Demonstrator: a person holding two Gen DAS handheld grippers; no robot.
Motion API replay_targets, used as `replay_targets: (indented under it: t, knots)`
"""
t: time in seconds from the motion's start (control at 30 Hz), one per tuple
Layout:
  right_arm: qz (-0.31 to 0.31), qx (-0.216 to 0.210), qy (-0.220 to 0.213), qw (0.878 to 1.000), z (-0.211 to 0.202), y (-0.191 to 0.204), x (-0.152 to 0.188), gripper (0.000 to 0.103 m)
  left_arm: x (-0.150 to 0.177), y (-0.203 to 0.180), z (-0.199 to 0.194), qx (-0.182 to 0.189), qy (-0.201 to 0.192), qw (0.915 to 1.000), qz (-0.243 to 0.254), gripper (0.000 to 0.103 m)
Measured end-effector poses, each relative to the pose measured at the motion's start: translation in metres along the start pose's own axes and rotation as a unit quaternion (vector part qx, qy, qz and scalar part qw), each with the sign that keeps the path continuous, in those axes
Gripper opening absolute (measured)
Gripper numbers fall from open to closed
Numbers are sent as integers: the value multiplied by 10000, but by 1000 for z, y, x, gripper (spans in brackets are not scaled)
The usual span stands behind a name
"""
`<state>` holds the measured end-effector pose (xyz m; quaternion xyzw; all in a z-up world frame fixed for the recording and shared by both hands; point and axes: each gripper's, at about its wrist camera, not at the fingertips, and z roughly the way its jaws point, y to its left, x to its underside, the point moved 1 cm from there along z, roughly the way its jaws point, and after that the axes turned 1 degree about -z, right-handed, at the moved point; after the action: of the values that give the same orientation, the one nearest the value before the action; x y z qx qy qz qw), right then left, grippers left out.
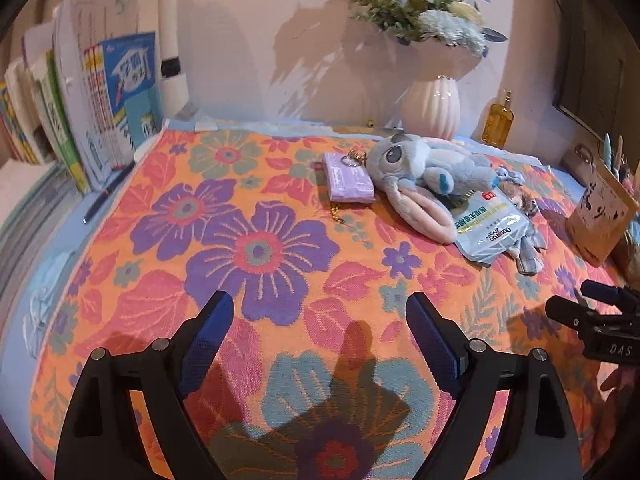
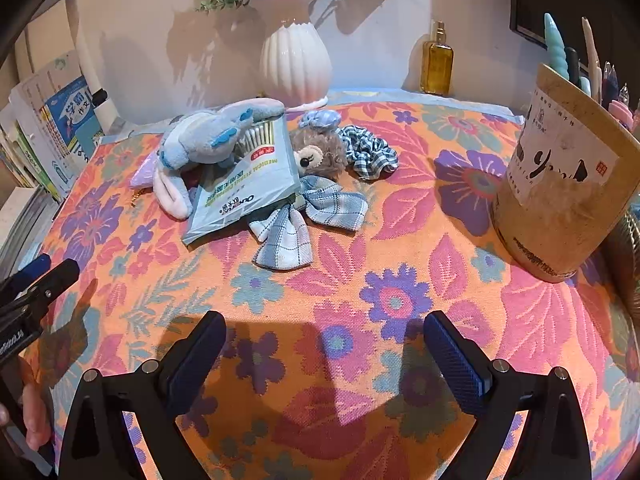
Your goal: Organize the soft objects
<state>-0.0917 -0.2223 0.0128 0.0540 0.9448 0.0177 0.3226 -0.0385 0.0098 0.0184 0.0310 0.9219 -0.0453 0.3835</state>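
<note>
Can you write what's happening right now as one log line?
left gripper: open, empty | right gripper: open, empty | blue plush: untouched, on cotton-swab packet

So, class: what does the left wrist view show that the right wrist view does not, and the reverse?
Only the left wrist view shows the purple pouch whole and a pen by the books. Only the right wrist view shows the checked scrunchie and the bear's face. Both show the blue plush, swab packet, white vase and amber bottle.
</note>
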Motion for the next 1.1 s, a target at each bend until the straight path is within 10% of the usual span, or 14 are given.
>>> replay_targets:
  t: [0.43,1.1]
  knots:
    - [-247,-278,179,9992,4,11,3,99,-2,-2,12,-667,148,9977,-28,87]
    - [-293,-411,-489,9975,-21,12,8,102,-5,9,21,-559,279,9974,-366,87]
